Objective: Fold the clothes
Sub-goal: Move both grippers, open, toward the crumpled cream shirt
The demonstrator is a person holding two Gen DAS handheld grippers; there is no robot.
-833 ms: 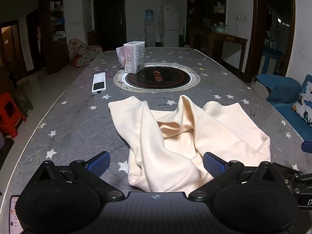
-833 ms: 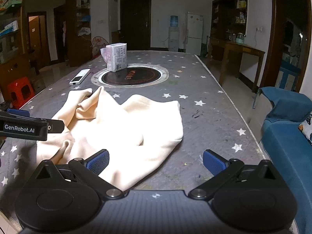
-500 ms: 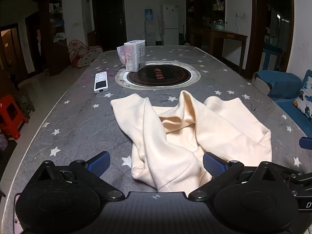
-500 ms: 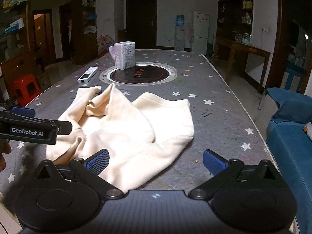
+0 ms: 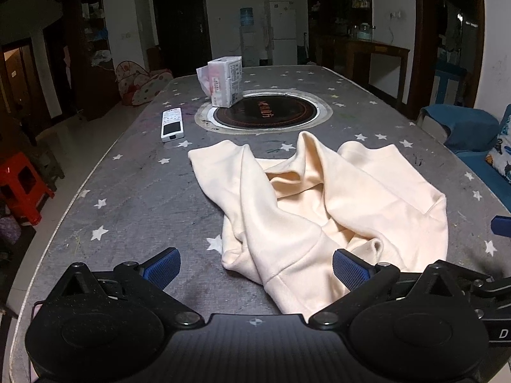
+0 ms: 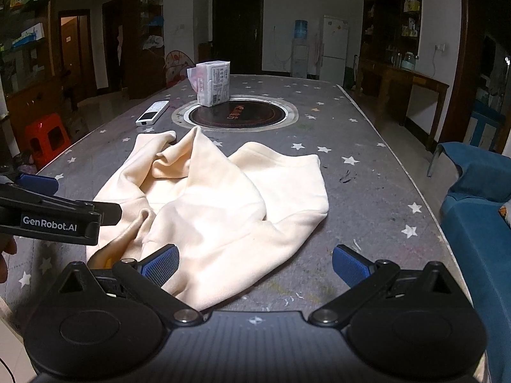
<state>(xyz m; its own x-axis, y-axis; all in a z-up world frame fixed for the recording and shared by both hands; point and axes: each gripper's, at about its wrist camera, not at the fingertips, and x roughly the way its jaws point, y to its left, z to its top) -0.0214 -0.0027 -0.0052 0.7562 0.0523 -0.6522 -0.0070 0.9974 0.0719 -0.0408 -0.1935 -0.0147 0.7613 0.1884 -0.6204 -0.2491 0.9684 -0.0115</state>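
Note:
A cream garment lies crumpled on the grey star-patterned table, with a sleeve running toward the near edge. My left gripper is open and empty, its blue pads either side of the garment's near hem. In the right wrist view the garment lies ahead and to the left. My right gripper is open and empty above the garment's near right edge. The left gripper's side also shows at the left of the right wrist view.
A round inset cooktop sits mid-table with a tissue pack on its rim. A white remote lies to its left. A red stool stands left of the table, a blue sofa to the right.
Both grippers have drawn back a little toward the near table edge and risen slightly. The garment has not moved.

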